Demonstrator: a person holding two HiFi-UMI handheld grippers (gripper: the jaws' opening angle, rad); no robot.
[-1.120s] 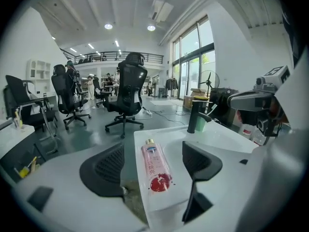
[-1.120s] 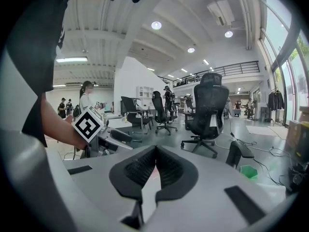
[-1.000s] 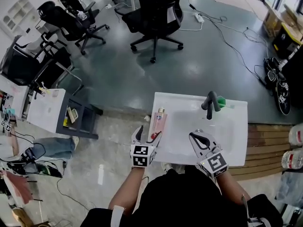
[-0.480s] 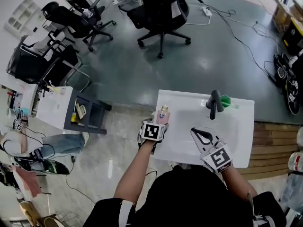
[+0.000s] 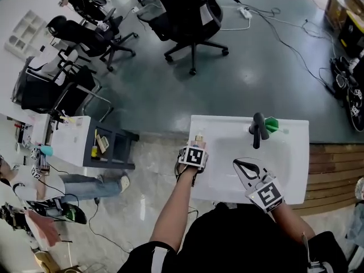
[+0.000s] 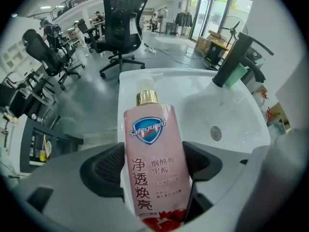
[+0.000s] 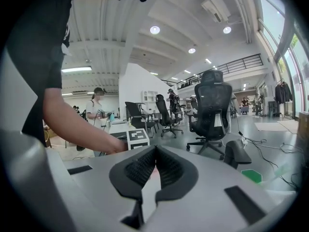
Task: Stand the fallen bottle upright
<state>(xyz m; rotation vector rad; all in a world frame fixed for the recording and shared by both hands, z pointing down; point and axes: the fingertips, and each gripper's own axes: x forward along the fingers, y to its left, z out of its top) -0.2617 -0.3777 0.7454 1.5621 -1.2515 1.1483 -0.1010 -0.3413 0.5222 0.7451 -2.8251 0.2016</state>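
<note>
A pink Safeguard bottle (image 6: 152,153) with a gold cap (image 6: 146,97) sits between the pads of my left gripper (image 6: 153,170), which is shut on its lower body. The cap points away along the jaws, over the left rim of the white sink (image 6: 193,88). In the head view the left gripper (image 5: 193,152) hides most of the bottle, and only its top (image 5: 198,139) shows. My right gripper (image 5: 240,165) hangs over the sink's front edge, shut with nothing in it; in its own view the pads (image 7: 153,163) meet.
A dark faucet (image 5: 259,129) stands at the back of the sink (image 5: 296,152), with a green object (image 5: 271,124) beside it. A drain (image 6: 216,133) lies in the bowl. Office chairs (image 5: 190,16) and a small cart (image 5: 111,147) stand on the floor beyond.
The left gripper, open beside the lying bottle a second ago, has moved forward over it and shut on it. The right gripper has stayed about where it was.
</note>
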